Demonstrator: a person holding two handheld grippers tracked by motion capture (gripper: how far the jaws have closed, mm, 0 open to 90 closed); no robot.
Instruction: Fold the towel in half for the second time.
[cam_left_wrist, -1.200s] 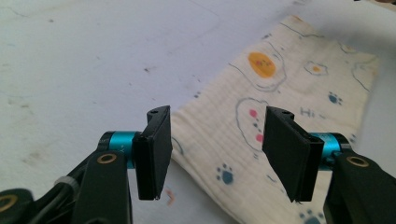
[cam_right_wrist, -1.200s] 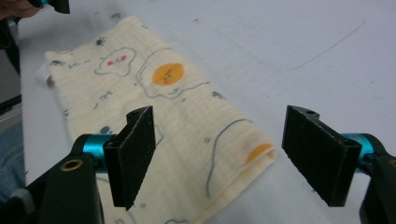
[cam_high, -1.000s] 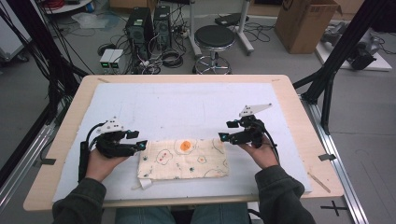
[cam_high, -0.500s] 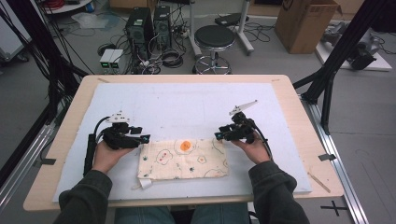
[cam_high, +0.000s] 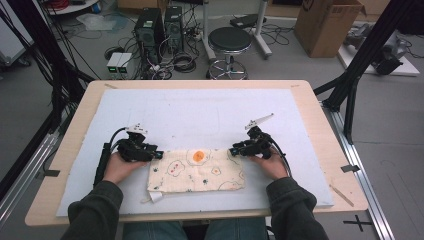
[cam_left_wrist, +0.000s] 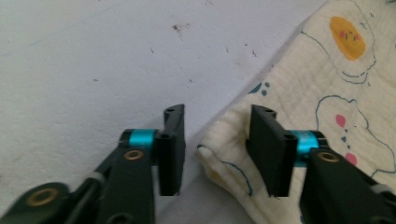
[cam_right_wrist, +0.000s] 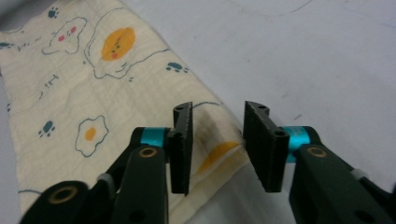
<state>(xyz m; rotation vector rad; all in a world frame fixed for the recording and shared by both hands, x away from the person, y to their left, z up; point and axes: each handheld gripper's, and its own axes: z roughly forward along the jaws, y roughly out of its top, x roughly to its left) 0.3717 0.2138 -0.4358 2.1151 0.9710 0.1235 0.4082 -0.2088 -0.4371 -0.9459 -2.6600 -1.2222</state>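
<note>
A cream cloth (cam_high: 200, 172) printed with fried eggs and paw prints lies folded flat on the white mat (cam_high: 200, 115), near the front edge. My left gripper (cam_high: 159, 155) is at the cloth's far left corner. In the left gripper view the gripper (cam_left_wrist: 215, 112) is open and the corner of the cloth (cam_left_wrist: 303, 84) lies between its jaws, closer to the right one. My right gripper (cam_high: 233, 149) is at the far right corner. In the right gripper view that gripper (cam_right_wrist: 215, 109) is open too, straddling the folded corner of the cloth (cam_right_wrist: 93, 79).
The mat covers most of the wooden table (cam_high: 320, 125). A small white tag (cam_high: 156, 197) sticks out at the cloth's near left corner. Bare mat stretches beyond the cloth. A stool (cam_high: 229, 42) and computer towers (cam_high: 160, 25) stand on the floor behind.
Both grippers have moved inward toward the cloth and dropped lower; their jaws now straddle its two far corners. The cloth has not moved.
</note>
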